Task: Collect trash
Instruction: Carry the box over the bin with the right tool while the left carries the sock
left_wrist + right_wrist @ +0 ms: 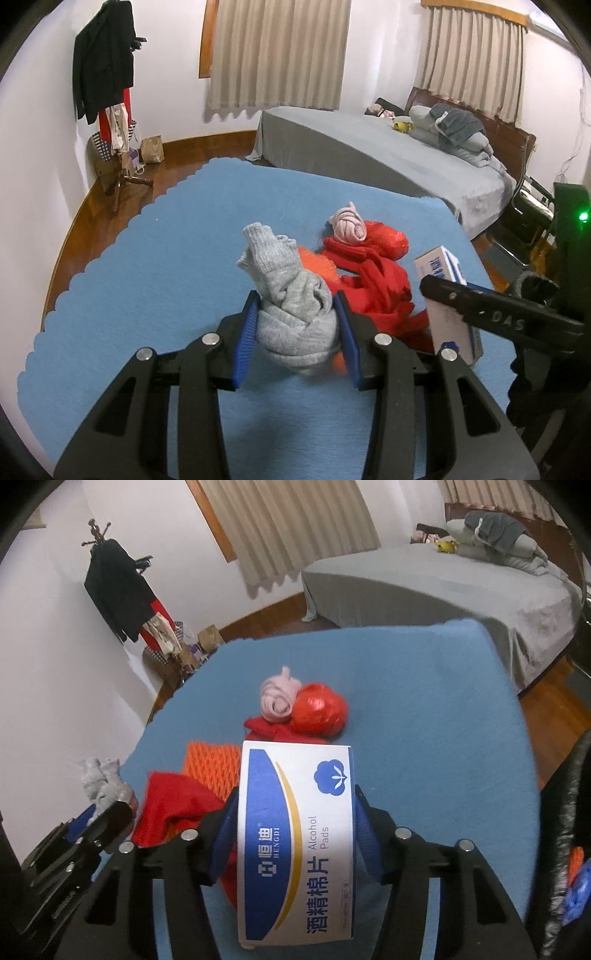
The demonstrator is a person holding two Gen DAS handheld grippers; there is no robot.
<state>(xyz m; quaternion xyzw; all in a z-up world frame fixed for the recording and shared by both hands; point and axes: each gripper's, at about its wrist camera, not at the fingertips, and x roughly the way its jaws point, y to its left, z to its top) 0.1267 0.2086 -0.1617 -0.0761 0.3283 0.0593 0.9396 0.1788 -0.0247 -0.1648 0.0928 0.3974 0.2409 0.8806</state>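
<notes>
Two tongs, both loaded over the blue tabletop (147, 258)!
Left tongs (297, 325) clamp a knotted grey sock (291, 306); right tongs (295, 823) squeeze the alcohol pads box (295, 842) by its sides. Just behind the box lie red cloth (173, 805) and orange netting (210, 764), and beyond them a red ball (319, 709) touching a pink cloth knot (277, 698).

right tongs (295, 823) clamp the alcohol pads box (295, 842) above the blue cloth (424, 738).
</notes>
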